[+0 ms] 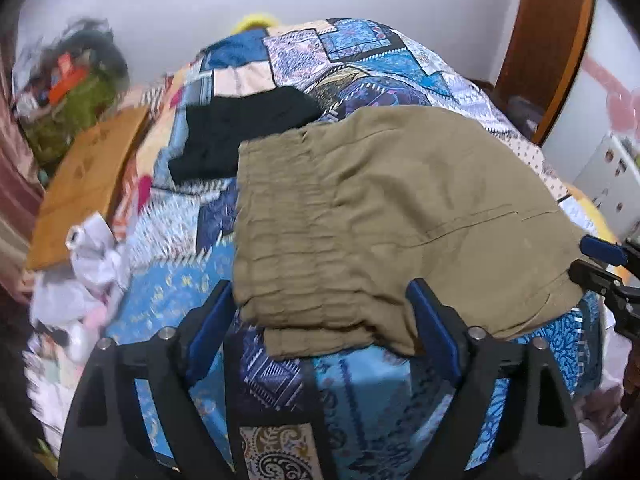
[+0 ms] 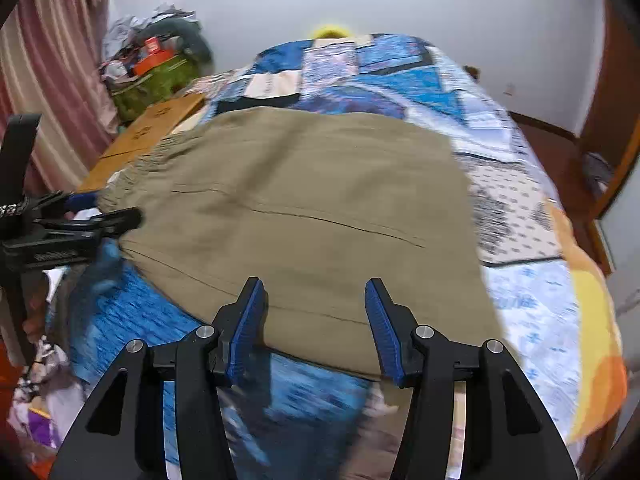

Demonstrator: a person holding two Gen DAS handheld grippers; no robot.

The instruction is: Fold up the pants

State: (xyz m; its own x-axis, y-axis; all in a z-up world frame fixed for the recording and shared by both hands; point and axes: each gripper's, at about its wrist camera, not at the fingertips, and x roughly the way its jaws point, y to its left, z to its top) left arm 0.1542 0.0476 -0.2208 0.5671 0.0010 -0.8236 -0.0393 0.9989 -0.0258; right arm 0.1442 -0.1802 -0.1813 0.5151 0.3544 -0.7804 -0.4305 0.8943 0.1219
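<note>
Khaki pants (image 1: 400, 208) lie folded flat across a blue patchwork bedspread (image 1: 360, 392), their gathered waistband towards the left. My left gripper (image 1: 320, 292) hovers over the waistband's near corner, jaws wide open, with cloth showing between the blue fingers (image 1: 430, 320) but not pinched. In the right wrist view the pants (image 2: 304, 200) fill the middle. My right gripper (image 2: 313, 284) stands open over their near edge and nothing is pressed between its pads. The left gripper (image 2: 100, 212) shows at the left edge there, and the right gripper (image 1: 600, 256) at the right edge of the left wrist view.
A black folded garment (image 1: 240, 132) lies on the bed behind the pants. A cardboard box (image 1: 84, 184) and a cluttered green bag (image 1: 76, 92) sit to the left, with crumpled white things (image 1: 92, 256) below. A pink curtain (image 2: 48, 80) hangs left, and a wooden door frame (image 1: 548, 48) stands right.
</note>
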